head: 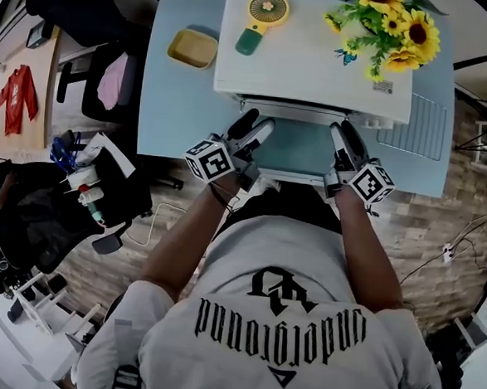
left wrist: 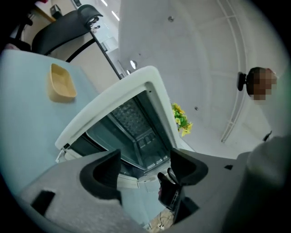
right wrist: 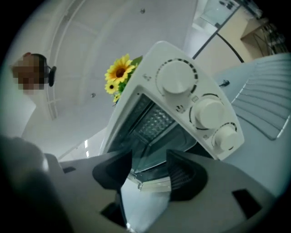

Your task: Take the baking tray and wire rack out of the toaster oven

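The white toaster oven (head: 319,70) stands on the pale blue table (head: 174,110), with its glass door (head: 297,147) swung down toward me. My left gripper (head: 257,126) is at the door's left front corner and my right gripper (head: 344,130) at its right front corner. In the left gripper view the gripper (left wrist: 145,168) is open, and the white door handle (left wrist: 128,180) lies beside its left finger. The right gripper (right wrist: 150,166) also stands open, with the handle's end (right wrist: 152,184) between its jaws. The dim cavity shows rack bars (left wrist: 148,144) and a textured panel (right wrist: 157,120); I cannot make out the tray.
On the oven's top lie a small hand fan (head: 263,16) and a bunch of sunflowers (head: 388,25). A yellow dish (head: 192,48) sits on the table to the left, a ribbed white mat (head: 415,122) to the right. Three dials (right wrist: 175,77) line the oven's right side. Chairs (head: 102,80) stand off the table's left.
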`<action>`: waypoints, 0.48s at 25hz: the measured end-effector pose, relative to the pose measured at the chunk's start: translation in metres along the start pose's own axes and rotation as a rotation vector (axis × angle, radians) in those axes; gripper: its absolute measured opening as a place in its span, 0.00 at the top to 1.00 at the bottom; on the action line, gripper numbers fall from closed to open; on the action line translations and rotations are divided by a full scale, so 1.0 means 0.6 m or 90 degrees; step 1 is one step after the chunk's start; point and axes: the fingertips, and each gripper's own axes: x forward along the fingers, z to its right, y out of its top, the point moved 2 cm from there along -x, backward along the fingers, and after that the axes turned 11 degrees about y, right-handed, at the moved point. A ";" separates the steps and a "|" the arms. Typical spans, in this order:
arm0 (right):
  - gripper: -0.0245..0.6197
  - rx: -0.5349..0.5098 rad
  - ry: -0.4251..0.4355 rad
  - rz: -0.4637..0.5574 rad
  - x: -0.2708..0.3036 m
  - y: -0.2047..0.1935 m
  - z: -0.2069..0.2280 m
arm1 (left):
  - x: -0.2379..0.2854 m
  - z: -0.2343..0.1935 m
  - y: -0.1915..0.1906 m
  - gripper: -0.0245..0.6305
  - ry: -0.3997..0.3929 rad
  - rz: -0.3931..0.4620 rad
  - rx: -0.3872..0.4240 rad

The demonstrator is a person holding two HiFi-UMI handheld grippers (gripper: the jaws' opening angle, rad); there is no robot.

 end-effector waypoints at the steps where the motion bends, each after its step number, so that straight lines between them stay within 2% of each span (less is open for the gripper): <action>1: 0.60 0.022 -0.006 0.013 0.001 -0.002 0.013 | 0.007 -0.011 -0.004 0.43 0.005 -0.001 -0.016; 6: 0.61 0.104 -0.011 0.060 0.010 -0.014 0.061 | 0.035 -0.054 -0.015 0.44 0.034 0.005 -0.079; 12: 0.63 0.190 -0.014 0.131 0.022 -0.014 0.105 | 0.066 -0.084 -0.012 0.45 0.032 0.037 -0.163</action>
